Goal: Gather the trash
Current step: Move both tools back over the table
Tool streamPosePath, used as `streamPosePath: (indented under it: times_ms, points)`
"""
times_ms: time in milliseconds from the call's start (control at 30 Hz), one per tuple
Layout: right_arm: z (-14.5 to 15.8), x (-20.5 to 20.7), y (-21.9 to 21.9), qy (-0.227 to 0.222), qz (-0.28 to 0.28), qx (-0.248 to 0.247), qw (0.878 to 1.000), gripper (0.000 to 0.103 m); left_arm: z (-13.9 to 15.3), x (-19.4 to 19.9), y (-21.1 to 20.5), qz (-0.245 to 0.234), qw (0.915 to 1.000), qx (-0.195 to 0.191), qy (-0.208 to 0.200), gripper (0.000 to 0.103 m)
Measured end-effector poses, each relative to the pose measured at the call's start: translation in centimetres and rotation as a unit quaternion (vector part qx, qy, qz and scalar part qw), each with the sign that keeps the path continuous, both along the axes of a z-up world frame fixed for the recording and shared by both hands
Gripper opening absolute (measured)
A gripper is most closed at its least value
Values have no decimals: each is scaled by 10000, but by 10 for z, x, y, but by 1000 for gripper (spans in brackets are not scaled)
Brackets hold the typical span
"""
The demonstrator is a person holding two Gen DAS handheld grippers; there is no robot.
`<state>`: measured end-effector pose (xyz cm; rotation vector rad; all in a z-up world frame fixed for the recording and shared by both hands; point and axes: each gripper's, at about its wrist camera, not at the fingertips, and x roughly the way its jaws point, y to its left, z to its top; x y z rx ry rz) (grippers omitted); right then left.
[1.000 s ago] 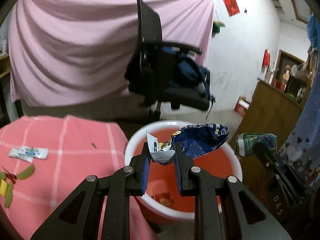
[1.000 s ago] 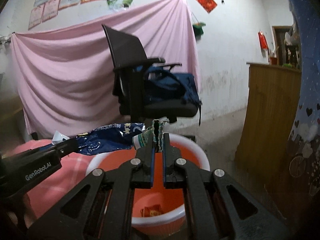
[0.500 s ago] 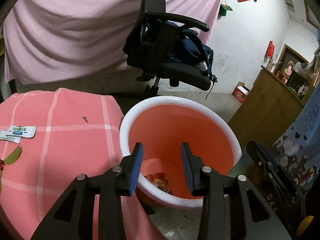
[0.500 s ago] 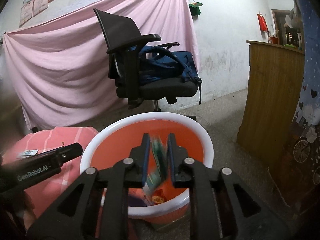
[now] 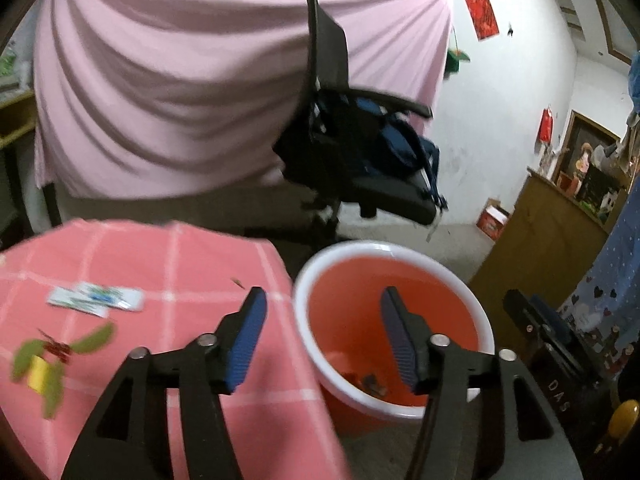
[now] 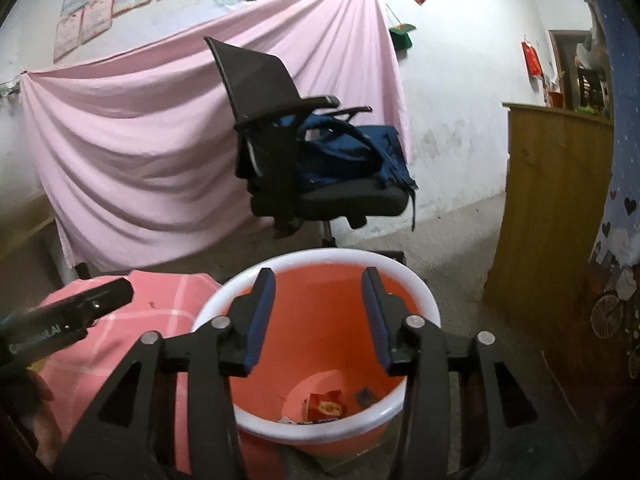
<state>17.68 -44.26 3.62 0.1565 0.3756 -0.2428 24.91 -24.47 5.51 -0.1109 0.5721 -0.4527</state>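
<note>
Both claws are wide open and hold nothing. The right claw [image 6: 318, 318] hangs over the bin [image 6: 404, 272], where some wrappers [image 6: 326, 402] lie at the bottom. The left claw [image 5: 322, 334] sits between the bin and the desk [image 5: 192, 252]. A white packet [image 5: 96, 299] and green scraps [image 5: 60, 354] lie on the desk. I think the left claw should go for the packet next, come down flat, and pinch its edge.

Your way into the orange bucket [image 6: 320, 344] is open from above: its white-rimmed mouth is wide, with wrappers [image 6: 325, 402] only at the bottom. The pink-clothed table [image 5: 172, 264] stands just beside it on the left, the office chair [image 6: 296, 168] blocks the far side, and a wooden cabinet [image 6: 552, 200] hems the right.
</note>
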Motion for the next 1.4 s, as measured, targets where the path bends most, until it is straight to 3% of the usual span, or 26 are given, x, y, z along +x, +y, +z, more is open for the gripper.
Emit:
streamPosePath:
  times_ms: [100,200,333,433,833,1000,1167,1400]
  points:
    - [11,-4,13,-153,156,-56,9997,74,11,-10,21,163,9994,-28,-297,63]
    - [23,-6,29,-309,320,-159,9989,83,20,-19,47,424,9975,-65,-566,88]
    - [38,-9,52,-542,510,-303,9968,96,28,-32,84,803,9921,-228,-931,101]
    - [46,-12,69,-757,641,-337,9945,103,33,-42,113,1119,9862,-348,-1166,102]
    - [54,-24,135,-1615,1388,-363,9764,103,32,-85,204,2028,9612,-50,-1871,102]
    - [51,-24,158,-1724,1721,-448,9688,103,19,-95,224,2223,9547,34,-1979,102]
    - [38,-13,176,-1489,1949,-559,9678,103,2,-92,233,2244,9581,226,-1766,102]
    - [11,11,188,-836,2242,-651,9688,103,-21,-73,233,1993,9724,382,-1154,102]
